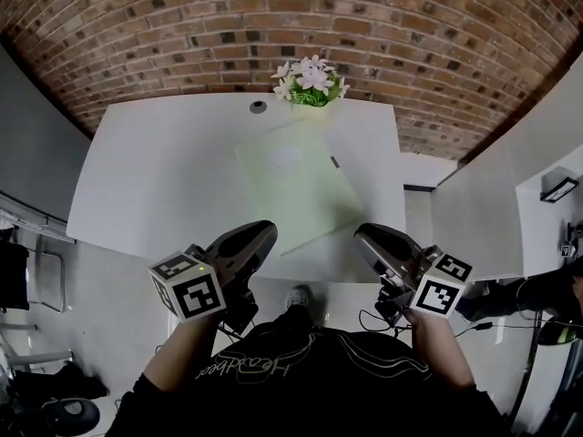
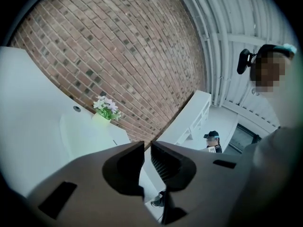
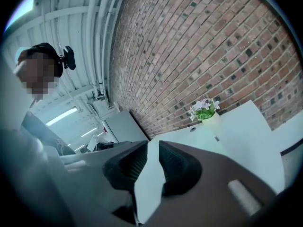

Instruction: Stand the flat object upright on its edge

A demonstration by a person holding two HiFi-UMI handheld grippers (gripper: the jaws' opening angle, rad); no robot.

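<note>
The pale green flat object (image 1: 296, 185) lies flat in the middle of the white surface (image 1: 155, 180), its outline faint and its material hard to tell. A flower pot (image 1: 310, 87) stands at the far edge. At the near edge, the left gripper (image 2: 147, 143) has its fingers almost together and empty. The right gripper (image 3: 153, 142) has its fingers narrowly apart, with nothing between them.

The person holds one gripper in each hand, low in front of the body. The left gripper (image 1: 265, 235) tips inward, and its jaws are closed with nothing in them. The right gripper (image 1: 363, 235) tips inward too, and its jaws are a little apart and empty. The left arm (image 1: 178, 358) and right arm (image 1: 444, 353) reach forward.
</note>
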